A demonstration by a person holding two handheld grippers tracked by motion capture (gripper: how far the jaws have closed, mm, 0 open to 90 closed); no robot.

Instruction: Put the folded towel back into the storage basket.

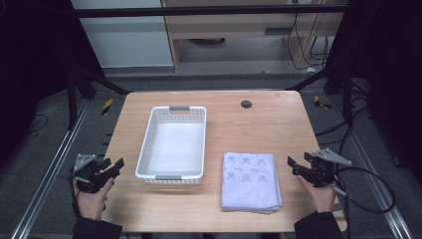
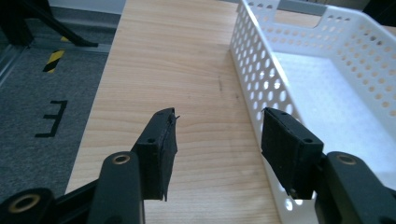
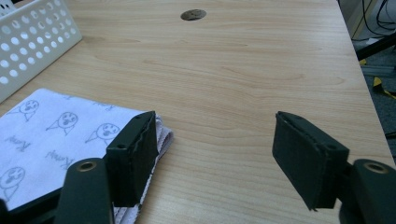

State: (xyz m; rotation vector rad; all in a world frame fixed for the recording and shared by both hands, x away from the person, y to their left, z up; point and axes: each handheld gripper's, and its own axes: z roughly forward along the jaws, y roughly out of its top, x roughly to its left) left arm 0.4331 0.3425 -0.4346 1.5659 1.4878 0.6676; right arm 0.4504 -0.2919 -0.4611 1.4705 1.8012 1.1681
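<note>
Resting near the 2 side edges of the tabletop [image 1: 259, 124], the 2 tools are each held in a hand, and both are empty. The left hand-held gripper [image 1: 113, 167] is at the left edge, just beside the white perforated basket [image 1: 171, 177], with its jaws spread and nothing between them. The right hand-held gripper [image 1: 294, 165] is at the right edge, near the folded cloth [image 1: 250, 180], also with jaws spread and nothing pinched.

The high view gives the whole layout: the basket stands left of centre with a grey handle at each short end, the white cloth with small printed faces lies just right of it near the front edge, and the 2 are apart. A small dark round disc [image 1: 246, 104] sits in the wood farther back.

The left gripper view [image 2: 217, 140] adds what the high view cannot: the round holes in the basket wall [image 2: 261, 70], its bare white bottom, and the grey floor with a yellow-black tape mark [image 2: 54, 59] beside the tabletop.

The right gripper view [image 3: 212, 144] shows the cloth [image 3: 56, 135] close: its folded layers at the edge lie just under the left jaw, but contact I cannot tell. The right jaw is over bare wood.
</note>
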